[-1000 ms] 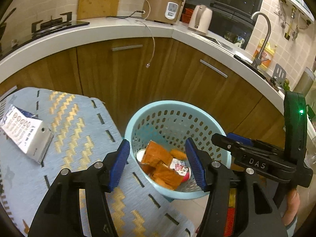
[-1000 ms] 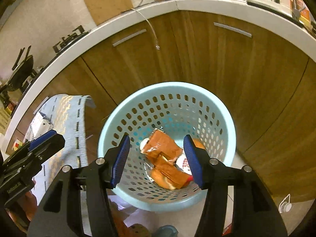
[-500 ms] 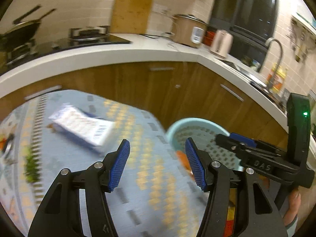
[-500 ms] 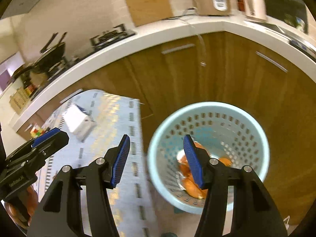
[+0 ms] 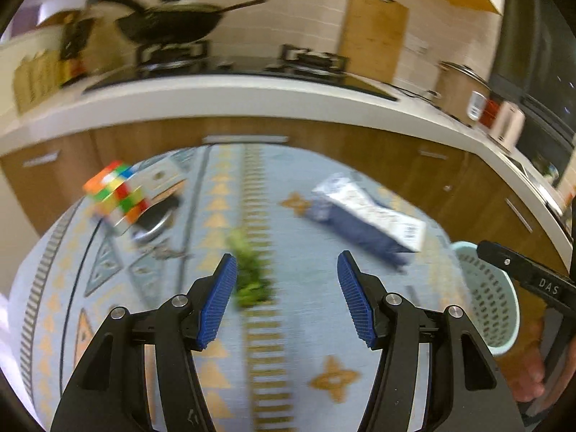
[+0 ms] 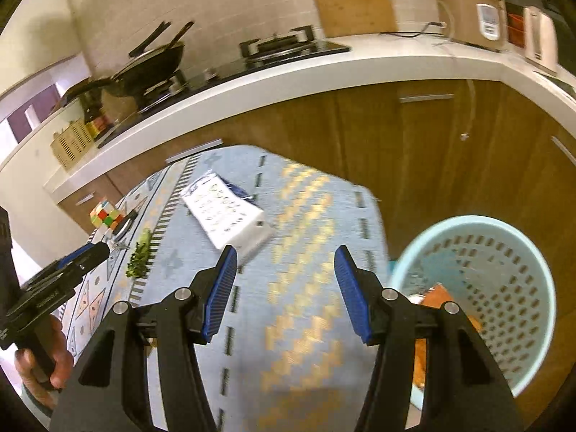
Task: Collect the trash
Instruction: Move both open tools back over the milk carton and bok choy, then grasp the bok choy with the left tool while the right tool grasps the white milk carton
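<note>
1. The left gripper (image 5: 287, 297) is hovering over a blue patterned tablecloth (image 5: 298, 327), its blue-padded jaws standing apart with nothing between them.
2. A green leafy scrap (image 5: 248, 273) is lying on the cloth just above and beside the left pad, near the middle of the left wrist view.
3. A white and navy carton (image 5: 367, 219) is lying on its side at the right of centre, well apart from the scrap.
4. A colourful puzzle cube (image 5: 117, 194) is sitting at the left of the frame, on something blurred.
5. The right gripper (image 6: 285, 289) is pointing down at the cloth's right part, its jaws also apart and empty.
6. In the right wrist view, a light blue perforated trash basket (image 6: 518, 270) is standing at the lower right, beside the table edge, holding orange wrappers (image 6: 437, 297).
7. The carton (image 6: 230, 216) is lying just above the right gripper's left pad, the scrap (image 6: 138, 257) further left.
8. A person's hand (image 6: 39, 360) is gripping the left gripper's handle at the lower left.
</note>
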